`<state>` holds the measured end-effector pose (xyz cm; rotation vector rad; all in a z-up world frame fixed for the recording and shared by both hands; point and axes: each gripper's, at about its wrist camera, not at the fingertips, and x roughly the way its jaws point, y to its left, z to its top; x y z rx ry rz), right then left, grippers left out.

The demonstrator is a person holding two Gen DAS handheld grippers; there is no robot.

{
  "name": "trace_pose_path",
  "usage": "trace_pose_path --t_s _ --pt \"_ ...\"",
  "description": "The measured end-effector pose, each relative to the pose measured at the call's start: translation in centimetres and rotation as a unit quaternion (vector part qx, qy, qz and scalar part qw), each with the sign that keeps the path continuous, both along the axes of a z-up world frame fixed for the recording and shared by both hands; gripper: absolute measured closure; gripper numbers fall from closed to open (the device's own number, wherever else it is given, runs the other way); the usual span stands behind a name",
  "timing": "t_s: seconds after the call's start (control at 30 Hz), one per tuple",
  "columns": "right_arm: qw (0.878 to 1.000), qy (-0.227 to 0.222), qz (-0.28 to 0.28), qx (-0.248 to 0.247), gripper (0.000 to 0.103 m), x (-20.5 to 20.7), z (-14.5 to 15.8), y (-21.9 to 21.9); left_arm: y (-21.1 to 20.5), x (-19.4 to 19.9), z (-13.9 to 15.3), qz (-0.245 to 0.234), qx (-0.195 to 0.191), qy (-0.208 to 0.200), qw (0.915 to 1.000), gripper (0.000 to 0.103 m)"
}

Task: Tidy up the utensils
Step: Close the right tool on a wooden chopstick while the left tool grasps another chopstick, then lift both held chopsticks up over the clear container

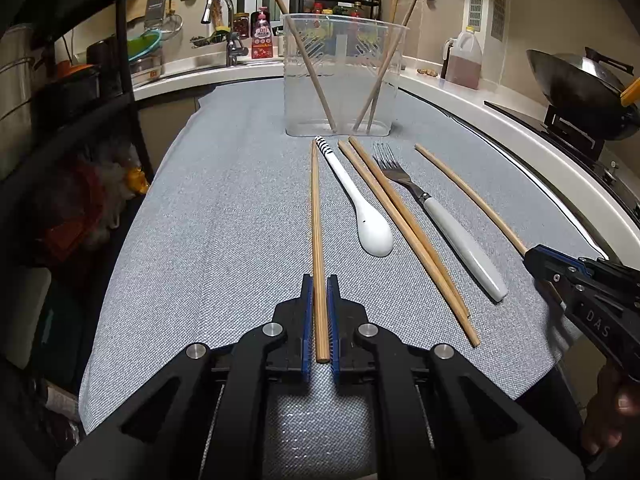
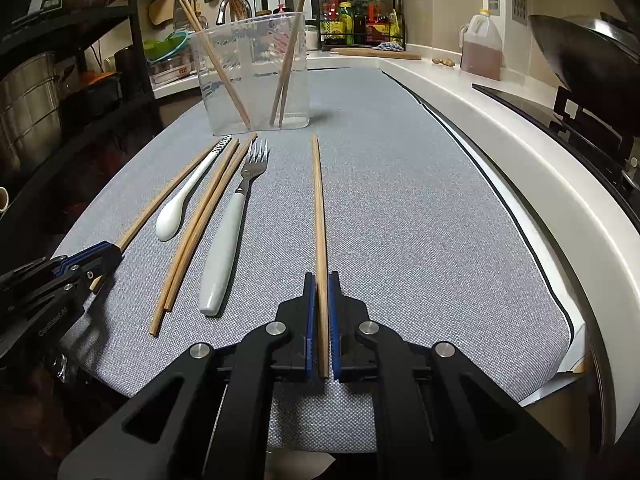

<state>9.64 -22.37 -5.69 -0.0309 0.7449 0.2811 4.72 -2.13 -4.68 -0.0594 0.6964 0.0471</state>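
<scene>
Bamboo runs straight away from me in both wrist views: my left gripper (image 1: 320,312) is clamped on one chopstick (image 1: 315,216) near its butt end, blue pads pinching its sides, and its long axis points forward toward the holder (image 1: 344,76). My right gripper (image 2: 322,320) is closed the same way on a second chopstick (image 2: 319,208), also lying lengthwise ahead, its far tip aimed just right of the holder. Both sticks are thin, round, pale tan and rest along the grey woven cloth (image 1: 224,208). Between them lie a white glazed spoon (image 1: 360,204) with a striped handle end, bowl toward me; a loose pair (image 1: 404,224) of chopsticks side by side, slightly crossed near my end; and a steel fork (image 1: 436,216) with a smooth white handle, tines toward the holder. All of these slant roughly parallel. The holder is clear ribbed plastic, oval, standing upright at the cloth's far end, with several chopsticks leaning inside, tips down.
</scene>
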Motion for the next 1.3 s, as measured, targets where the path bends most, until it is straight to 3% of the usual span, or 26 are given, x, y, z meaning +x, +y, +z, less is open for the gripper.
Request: trace_pose_path --t_s 0.47,0.73,1.3 --pt "1.0 0.003 0.0 0.002 0.097 0.1 0.3 0.1 -0.1 0.0 0.2 -0.006 -0.001 0.0 1.0 0.096" --pt "1.0 -0.021 0.0 0.005 0.097 -1.3 2.9 -0.4 0.2 -1.8 1.9 -0.005 0.01 -0.025 0.9996 0.096" --pt "0.997 -0.073 0.001 0.016 0.097 -3.5 8.9 -2.6 0.7 -4.6 6.4 0.001 -0.008 -0.076 0.9971 0.096"
